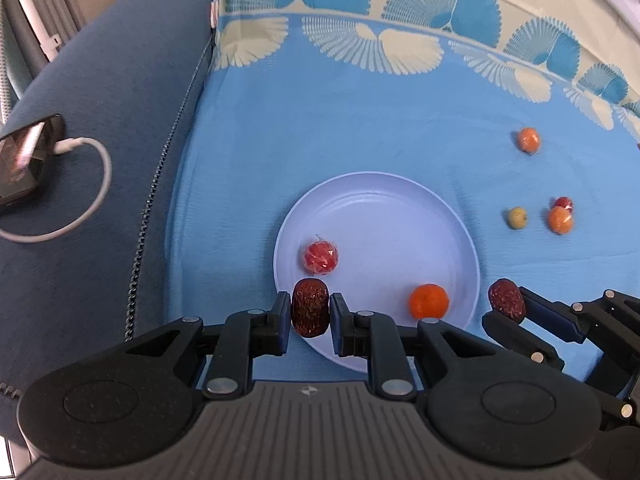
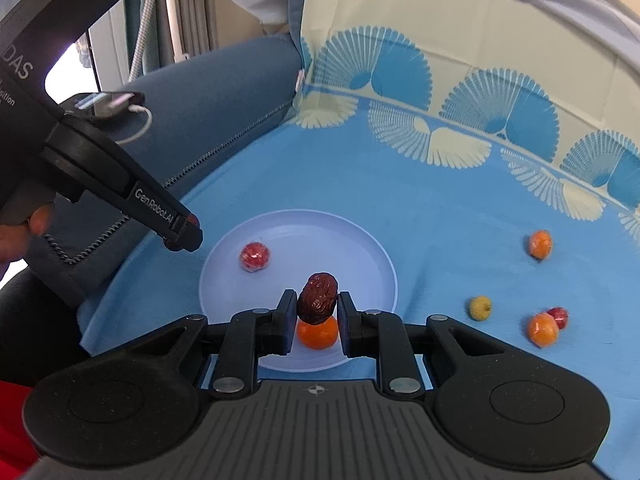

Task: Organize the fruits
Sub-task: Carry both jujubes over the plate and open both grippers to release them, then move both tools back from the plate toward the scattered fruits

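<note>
A pale blue plate [image 1: 400, 208] lies on the blue cloth and holds a wrapped red fruit [image 1: 320, 259] and a small orange [image 1: 428, 301]. My left gripper [image 1: 310, 314] is shut on a wrinkled dark red date [image 1: 310, 307] above the plate's near left rim. My right gripper [image 2: 318, 312] is shut on a second date [image 2: 318, 298], held over the orange [image 2: 318, 336] on the plate [image 2: 360, 256]. That date also shows in the left wrist view [image 1: 506, 300]. Loose on the cloth at the right lie two oranges [image 2: 540, 243] [image 2: 542, 330], a green fruit [image 2: 480, 307] and a red fruit [image 2: 559, 316].
A dark blue cushion [image 1: 120, 120] with a zipper borders the cloth on the left. A phone [image 1: 24, 156] with a white cable [image 1: 92, 184] lies on it. The patterned cloth edge [image 1: 380, 40] runs along the far side.
</note>
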